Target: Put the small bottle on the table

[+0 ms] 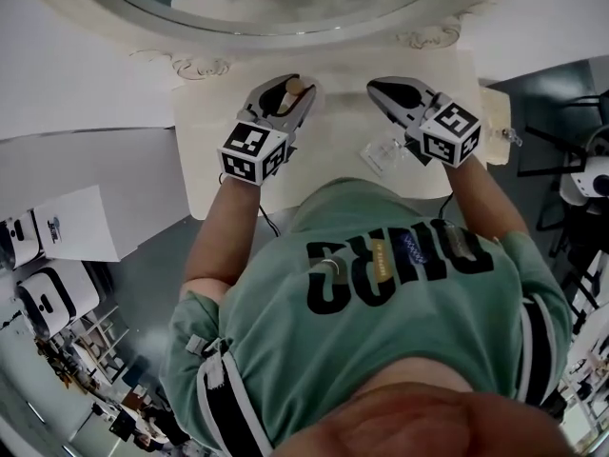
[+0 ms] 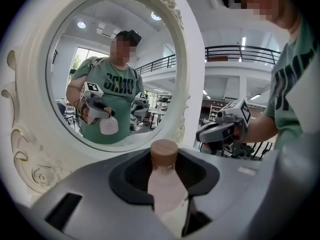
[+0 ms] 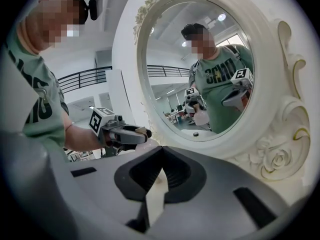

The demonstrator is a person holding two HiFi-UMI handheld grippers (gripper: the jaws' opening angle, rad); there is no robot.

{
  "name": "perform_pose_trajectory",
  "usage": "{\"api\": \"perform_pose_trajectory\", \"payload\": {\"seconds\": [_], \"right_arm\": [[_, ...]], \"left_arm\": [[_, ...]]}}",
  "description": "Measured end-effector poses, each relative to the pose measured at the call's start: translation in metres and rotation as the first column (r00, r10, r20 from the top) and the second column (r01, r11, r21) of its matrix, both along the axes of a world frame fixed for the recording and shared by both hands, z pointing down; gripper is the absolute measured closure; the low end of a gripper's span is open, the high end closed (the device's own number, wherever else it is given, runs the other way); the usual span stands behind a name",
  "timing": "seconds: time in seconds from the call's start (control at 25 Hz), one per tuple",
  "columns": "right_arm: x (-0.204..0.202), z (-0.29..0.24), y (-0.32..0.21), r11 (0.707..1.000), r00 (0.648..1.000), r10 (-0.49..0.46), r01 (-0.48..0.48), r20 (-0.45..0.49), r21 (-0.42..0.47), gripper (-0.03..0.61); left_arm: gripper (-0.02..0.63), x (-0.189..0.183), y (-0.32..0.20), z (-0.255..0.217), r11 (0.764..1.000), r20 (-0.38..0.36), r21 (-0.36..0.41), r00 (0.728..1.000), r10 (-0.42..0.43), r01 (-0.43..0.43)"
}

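Observation:
The small bottle [image 1: 294, 88] is pale and translucent with a brown cap. It is upright between the jaws of my left gripper [image 1: 285, 98], which is shut on it above the cream table [image 1: 343, 131]. In the left gripper view the bottle [image 2: 167, 184] fills the gap between the jaws, cap uppermost. My right gripper [image 1: 385, 89] hovers beside it to the right, its jaws together with nothing in them. The right gripper view shows its jaws [image 3: 162, 149] meeting at the tips, and the left gripper [image 3: 127, 133] with the bottle off to the left.
A large round mirror in an ornate white frame [image 1: 190, 65] stands at the table's far edge, close ahead of both grippers. A clear plastic item [image 1: 383, 150] lies on the table under the right gripper. A small object [image 1: 504, 133] sits at the table's right edge.

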State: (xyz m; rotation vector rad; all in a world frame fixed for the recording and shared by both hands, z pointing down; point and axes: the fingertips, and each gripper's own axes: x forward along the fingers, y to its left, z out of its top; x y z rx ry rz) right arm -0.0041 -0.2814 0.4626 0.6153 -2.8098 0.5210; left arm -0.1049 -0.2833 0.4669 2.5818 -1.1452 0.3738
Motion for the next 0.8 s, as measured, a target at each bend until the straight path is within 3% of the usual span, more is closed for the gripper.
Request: {"api": "perform_pose_trajectory", "payload": {"seconds": [0.8], "right_arm": [[-0.016, 0.044, -0.064, 0.997, 0.999, 0.047, -0.048, 0.015, 0.053, 0.584]], "left_arm": [[0.474, 0.019, -0.063, 0.062, 0.996, 0.129, 0.074, 0.991, 0.031, -0.041]]}}
